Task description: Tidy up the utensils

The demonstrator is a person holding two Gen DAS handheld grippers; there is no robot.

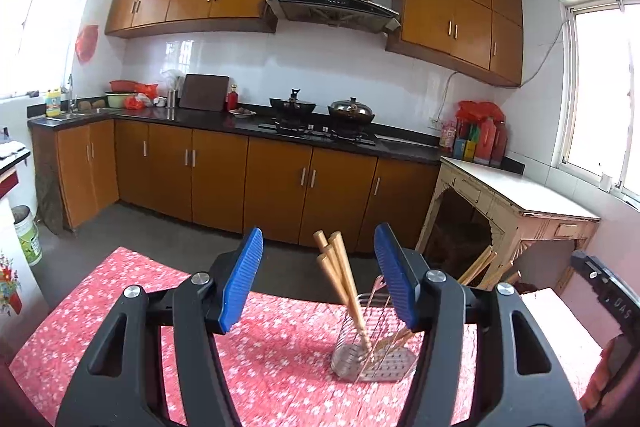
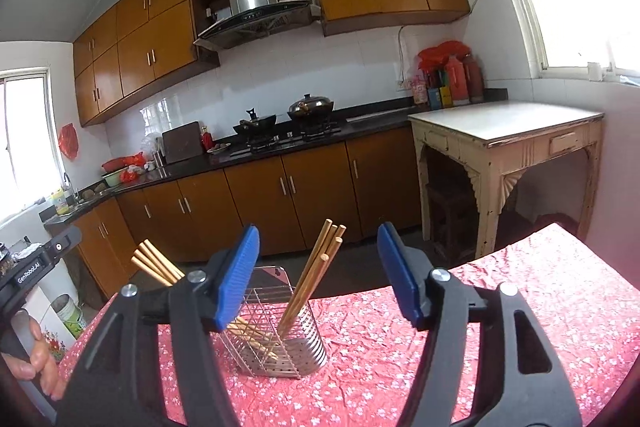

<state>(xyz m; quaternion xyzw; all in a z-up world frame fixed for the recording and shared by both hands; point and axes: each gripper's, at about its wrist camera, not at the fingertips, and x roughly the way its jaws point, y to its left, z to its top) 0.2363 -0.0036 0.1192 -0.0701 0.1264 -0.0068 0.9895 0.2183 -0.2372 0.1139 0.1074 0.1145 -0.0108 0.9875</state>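
Observation:
A steel utensil holder [image 1: 374, 347] [image 2: 280, 335] stands on the red flowered tablecloth [image 1: 260, 355] [image 2: 480, 339]. It has a round slotted cup and a wire basket side. One bunch of wooden chopsticks [image 1: 340, 275] [image 2: 316, 267] stands tilted in the cup. A second bunch [image 2: 156, 265] [image 1: 478, 267] leans out of the wire side. My left gripper [image 1: 320, 279] is open and empty, above and just short of the holder. My right gripper [image 2: 318, 275] is open and empty, facing the holder from the other side.
The table's far edge drops to a grey floor. Brown kitchen cabinets [image 1: 216, 179] with a dark counter and stove [image 1: 320, 133] line the back wall. A cream side table [image 1: 516, 199] [image 2: 508, 135] stands right. The other hand-held gripper [image 2: 36, 267] shows at the left edge.

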